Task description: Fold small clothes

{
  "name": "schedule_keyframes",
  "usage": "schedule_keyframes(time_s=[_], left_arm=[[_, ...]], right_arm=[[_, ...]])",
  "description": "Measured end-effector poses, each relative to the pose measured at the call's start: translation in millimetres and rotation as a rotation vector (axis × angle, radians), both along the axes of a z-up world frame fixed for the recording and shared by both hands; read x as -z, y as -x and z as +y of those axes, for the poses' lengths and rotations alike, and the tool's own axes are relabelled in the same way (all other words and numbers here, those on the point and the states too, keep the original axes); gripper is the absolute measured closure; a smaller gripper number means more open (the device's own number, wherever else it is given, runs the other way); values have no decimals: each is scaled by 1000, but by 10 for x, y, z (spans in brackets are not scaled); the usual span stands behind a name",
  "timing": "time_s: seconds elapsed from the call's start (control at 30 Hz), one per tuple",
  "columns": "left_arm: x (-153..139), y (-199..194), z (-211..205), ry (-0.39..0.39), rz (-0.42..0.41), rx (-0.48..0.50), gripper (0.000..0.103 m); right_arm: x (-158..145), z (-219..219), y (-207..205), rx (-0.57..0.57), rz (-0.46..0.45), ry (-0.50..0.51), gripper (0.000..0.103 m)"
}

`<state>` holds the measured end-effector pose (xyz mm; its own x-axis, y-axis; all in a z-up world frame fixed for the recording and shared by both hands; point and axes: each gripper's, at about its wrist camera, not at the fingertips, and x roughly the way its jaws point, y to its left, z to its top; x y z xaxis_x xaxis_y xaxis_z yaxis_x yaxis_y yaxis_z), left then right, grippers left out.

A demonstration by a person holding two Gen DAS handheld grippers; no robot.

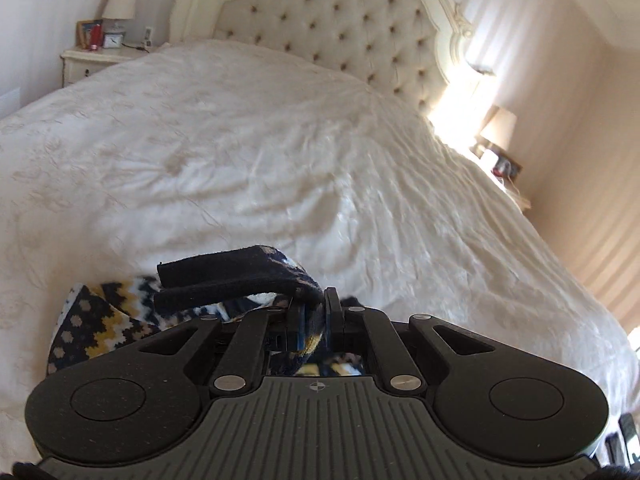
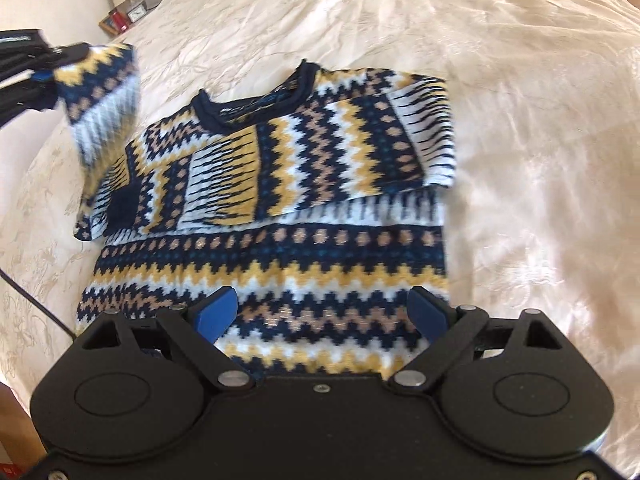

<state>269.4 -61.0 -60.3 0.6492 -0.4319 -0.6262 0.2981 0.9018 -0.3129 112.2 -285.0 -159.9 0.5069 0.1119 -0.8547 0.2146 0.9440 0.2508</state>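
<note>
Closest to the right wrist camera, the right tool [image 2: 322, 312] hangs with its blue pads [image 2: 216, 312] spread wide apart over the lower part of the sweater [image 2: 280, 208], and nothing is pinched between them. That sweater, knitted in navy, yellow, white and tan zigzag bands, lies flat on the cream bedspread [image 2: 520, 140] with its navy collar [image 2: 256, 100] at the end far from the right tool. One sleeve is folded in across the chest on the right of the collar. On the left of the collar the other sleeve [image 2: 104, 92] is raised off the bedspread and looks blurred, its end caught in the left tool [image 2: 60, 60] at the picture's edge.

From the left wrist camera, the left tool [image 1: 316, 320] has its fingers pressed together on the dark navy cuff [image 1: 224, 276] of that sleeve, which sticks out sideways from the pads. More of the patterned knit lies just below and to the left of the cuff. Beyond the cuff stretches the bedspread, up to a tufted headboard [image 1: 328, 20], with a bedside cabinet [image 1: 96, 60] and a lamp [image 1: 120, 0] left of the headboard.
</note>
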Motion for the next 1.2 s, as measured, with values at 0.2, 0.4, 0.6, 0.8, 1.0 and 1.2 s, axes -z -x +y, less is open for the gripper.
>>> schedule_keyframes(time_s=[0.2,0.4,0.6,0.8,1.0,1.2], left_arm=[[259,110,-497,-29,89,120,94],[155,269,-681,-38,69,218,82],[182,319,-398,-134,70,194,69],[359,192,179,-262,151,80,69],[508,18,707,-314,211,-7,63],[621,-165,988,-323,240,-88,58]], right_arm=[[-22,-182,83,35,-4,-10,10],[-1,-201,88,47,-1,-13,10],[-1,-128,2,56,-7,-22,10],[19,-59,-175,55,-11,-24,10],[23,-68,-465,52,-35,-72,10],[19,-113,-789,55,-54,-62,3]])
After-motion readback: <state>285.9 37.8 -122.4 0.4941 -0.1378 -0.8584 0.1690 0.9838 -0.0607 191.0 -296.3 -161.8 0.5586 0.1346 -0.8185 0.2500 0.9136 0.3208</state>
